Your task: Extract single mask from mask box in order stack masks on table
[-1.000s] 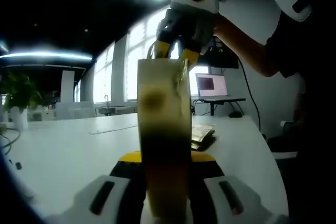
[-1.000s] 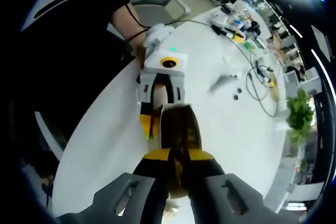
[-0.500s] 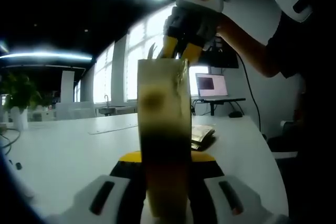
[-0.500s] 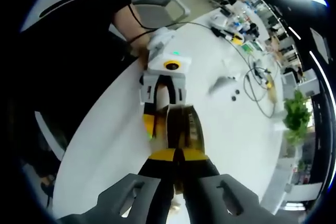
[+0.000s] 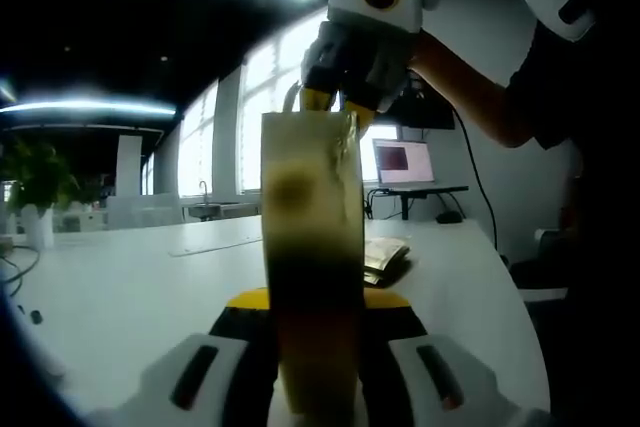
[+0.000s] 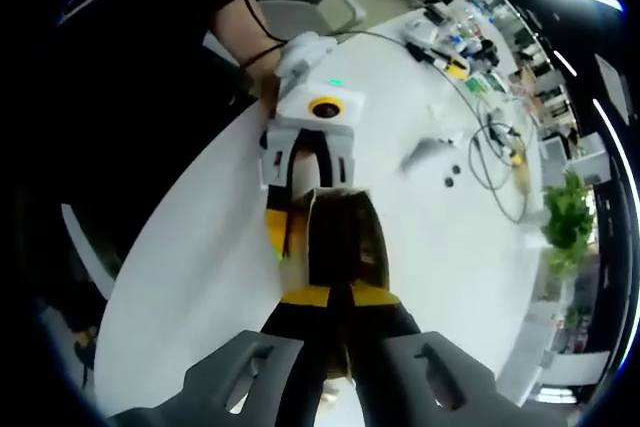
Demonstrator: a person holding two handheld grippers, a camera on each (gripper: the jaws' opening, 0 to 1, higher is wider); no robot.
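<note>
Left gripper view: left gripper (image 5: 312, 347) clamped on the upright mask box (image 5: 312, 257), held above the white counter (image 5: 130, 287); no readable print on its blurred, yellowish face. Right gripper (image 5: 335, 97) dipping into the box's top from above, jaws hidden inside, so cannot tell whether spread or pinching a mask. Behind, toward the counter's far edge: a small dark packet (image 5: 385, 259), a lit laptop (image 5: 402, 163), a potted plant (image 5: 30, 182). Right gripper view: box opening (image 6: 340, 237) just past the yellow-tipped jaws, pressed close together; cables (image 6: 495, 162) and small clutter (image 6: 425, 154) near the counter's far side.
</note>
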